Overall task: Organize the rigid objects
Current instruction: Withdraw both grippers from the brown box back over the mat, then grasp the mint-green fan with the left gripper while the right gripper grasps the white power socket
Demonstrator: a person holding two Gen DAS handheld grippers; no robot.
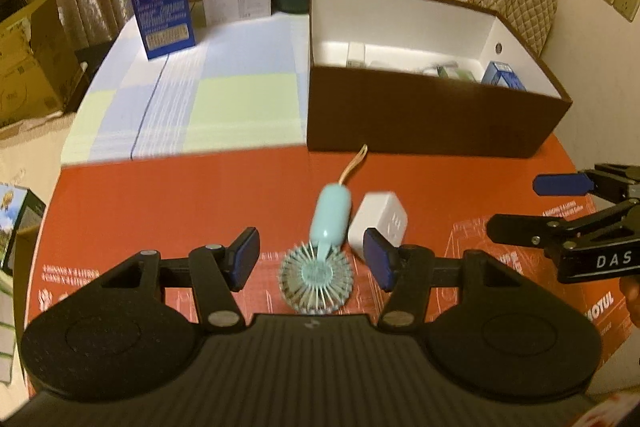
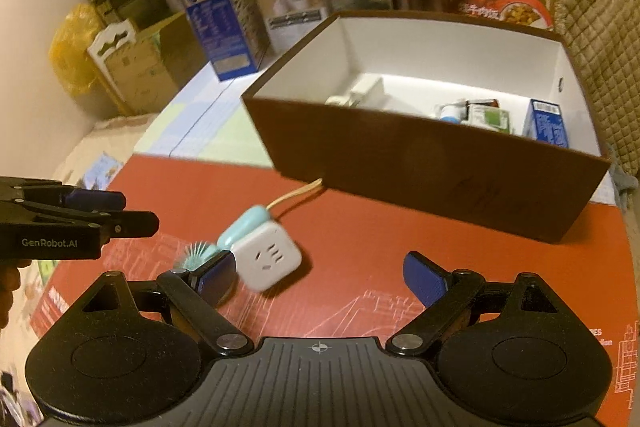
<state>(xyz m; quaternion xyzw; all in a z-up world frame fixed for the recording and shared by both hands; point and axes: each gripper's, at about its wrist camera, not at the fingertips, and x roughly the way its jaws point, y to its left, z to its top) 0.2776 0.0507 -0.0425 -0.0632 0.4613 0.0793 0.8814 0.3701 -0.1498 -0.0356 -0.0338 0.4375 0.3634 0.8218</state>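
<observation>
Although small, the mint fan [image 1: 326, 251] looks light, hard and slick, its ribbed head fragile; the stiff handle is the place to pinch. It lies mid-table touching a white plug cube [image 1: 378, 223], before the brown box [image 1: 432, 119]. Left claw [image 1: 312, 259] straddles it, spread; right claw [image 2: 320, 277] spread too.

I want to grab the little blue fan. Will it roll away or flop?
The fan looks like hard plastic, so probably stiff and light. Its rounded handle might roll if nudged. Only the thin strap looks floppy. It touches the white plug cube, which may shift too.
</observation>
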